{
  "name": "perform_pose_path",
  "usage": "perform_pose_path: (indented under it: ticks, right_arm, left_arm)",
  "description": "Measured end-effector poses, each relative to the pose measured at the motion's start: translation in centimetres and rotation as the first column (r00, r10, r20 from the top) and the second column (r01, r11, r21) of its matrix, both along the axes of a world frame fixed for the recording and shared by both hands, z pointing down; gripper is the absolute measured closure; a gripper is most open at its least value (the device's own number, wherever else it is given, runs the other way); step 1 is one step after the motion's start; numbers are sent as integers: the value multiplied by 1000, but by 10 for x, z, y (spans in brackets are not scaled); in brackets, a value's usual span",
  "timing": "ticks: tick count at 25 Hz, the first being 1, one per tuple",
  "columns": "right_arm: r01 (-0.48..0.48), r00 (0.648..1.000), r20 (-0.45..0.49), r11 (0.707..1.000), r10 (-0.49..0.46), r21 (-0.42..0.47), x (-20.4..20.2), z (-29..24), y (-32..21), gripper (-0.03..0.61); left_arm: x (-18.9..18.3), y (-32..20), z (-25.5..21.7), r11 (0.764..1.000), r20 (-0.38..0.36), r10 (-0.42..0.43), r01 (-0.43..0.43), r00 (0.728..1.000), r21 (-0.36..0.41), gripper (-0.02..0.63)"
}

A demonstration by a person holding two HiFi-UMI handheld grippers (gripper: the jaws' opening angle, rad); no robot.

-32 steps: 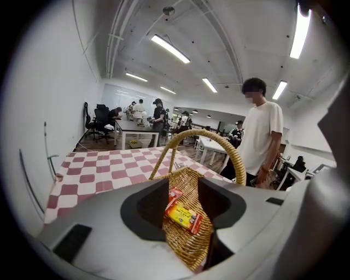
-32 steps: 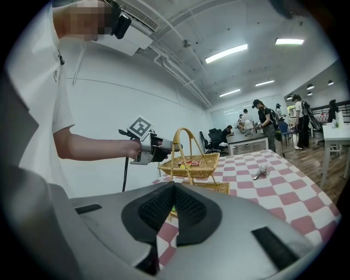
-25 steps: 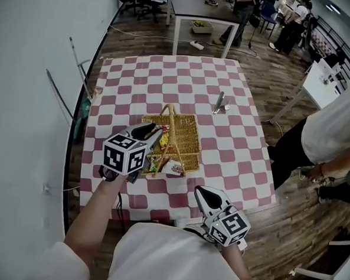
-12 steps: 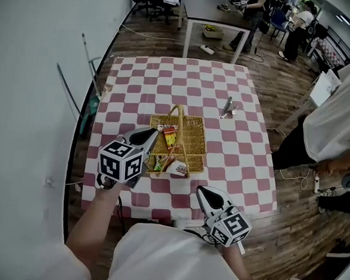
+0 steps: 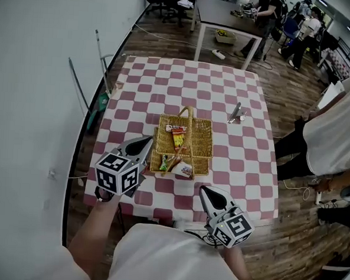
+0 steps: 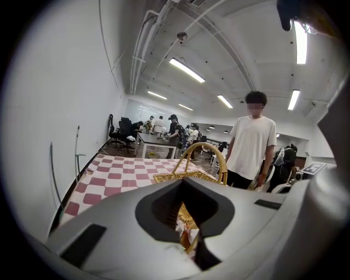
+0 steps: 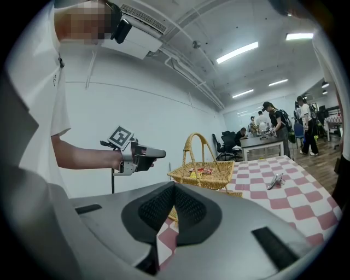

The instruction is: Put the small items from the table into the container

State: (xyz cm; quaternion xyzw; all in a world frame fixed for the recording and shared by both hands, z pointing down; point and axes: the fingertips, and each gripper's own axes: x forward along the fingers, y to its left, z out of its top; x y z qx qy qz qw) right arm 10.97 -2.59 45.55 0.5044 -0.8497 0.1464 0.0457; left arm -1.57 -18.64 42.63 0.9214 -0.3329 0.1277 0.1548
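just left of the basket [image 5: 210, 146] rim, left gripper [image 5: 145, 142] closed

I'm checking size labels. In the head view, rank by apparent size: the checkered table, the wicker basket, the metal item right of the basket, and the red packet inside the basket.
1. checkered table
2. wicker basket
3. metal item and red packet: both small and look about alike, so no ranking between them.

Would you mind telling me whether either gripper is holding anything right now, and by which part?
Nothing is held. The left gripper and the right gripper both have their jaws together and empty.
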Motion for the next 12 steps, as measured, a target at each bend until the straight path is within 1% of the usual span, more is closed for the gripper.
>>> perform_pose_path:
  ticks: [7, 10, 12]
  right_arm:
    - [31, 1000, 1, 999, -31, 11, -2, -5, -6, 578]
    - [42, 999, -2, 999, -42, 15, -4, -9, -7, 578]
    - [48, 999, -5, 999, -48, 16, -5, -12, -7, 578]
  left_arm:
    - [-22, 21, 3, 999, -33, -50, 49, 998, -8, 614]
    - [-27, 31, 5, 998, -23, -54, 55, 998, 10, 615]
    - [-29, 37, 5, 998, -29, -56, 56, 998, 23, 615]
